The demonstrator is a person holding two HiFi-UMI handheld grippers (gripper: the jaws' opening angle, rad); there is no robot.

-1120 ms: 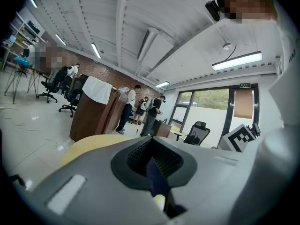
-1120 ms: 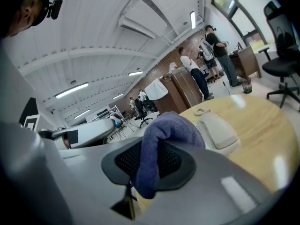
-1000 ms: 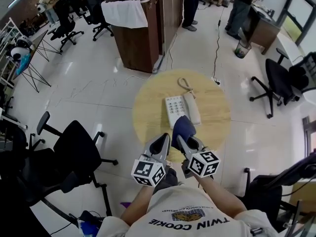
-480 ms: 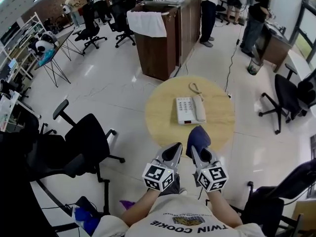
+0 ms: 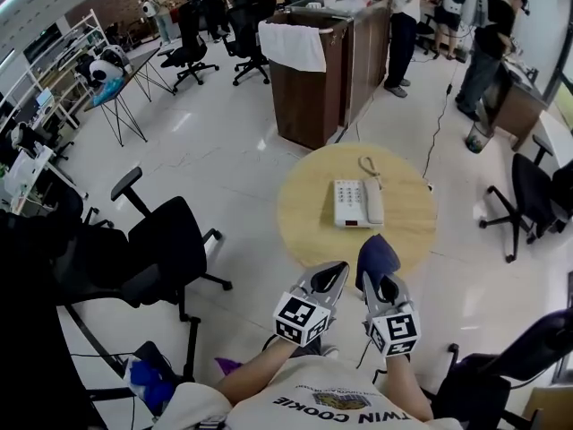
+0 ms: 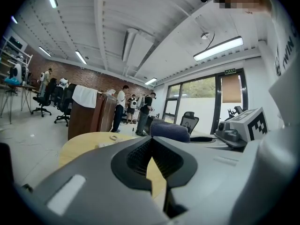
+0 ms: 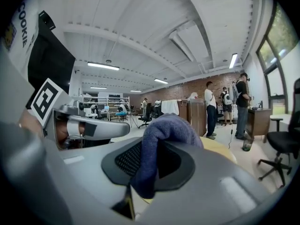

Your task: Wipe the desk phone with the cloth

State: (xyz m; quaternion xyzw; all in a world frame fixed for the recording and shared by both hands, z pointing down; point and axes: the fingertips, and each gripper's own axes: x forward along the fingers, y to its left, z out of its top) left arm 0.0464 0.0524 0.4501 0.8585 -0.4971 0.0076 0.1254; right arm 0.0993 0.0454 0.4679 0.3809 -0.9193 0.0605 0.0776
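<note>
My right tongs (image 5: 377,282) are clamped on the cloth (image 5: 377,256). It is a dark blue wad that bulges up and out past the tips. In the right gripper view the cloth (image 7: 165,129) fills the gap between the jaws and folds over their top. My left tongs (image 5: 337,270) are pressed together with nothing in them. In the left gripper view the two ribbed faces meet in one line (image 6: 151,142).

Both tongs hang side by side, close but apart, over the near edge of the round table (image 5: 309,213). The cloth reaches a little over the near right part of the top.

The phone (image 5: 357,203) lies near the middle of the table, well apart from the cloth and farther off. Its keypad is on the left and its handset rests in the cradle on the right. The cord (image 5: 368,166) loops on the tabletop just beyond its far end.

A black chair (image 5: 166,245) stands to the left of the table. A wooden counter (image 5: 324,83) with a white towel (image 5: 292,45) hung over its edge stands farther off. People stand beyond it.
</note>
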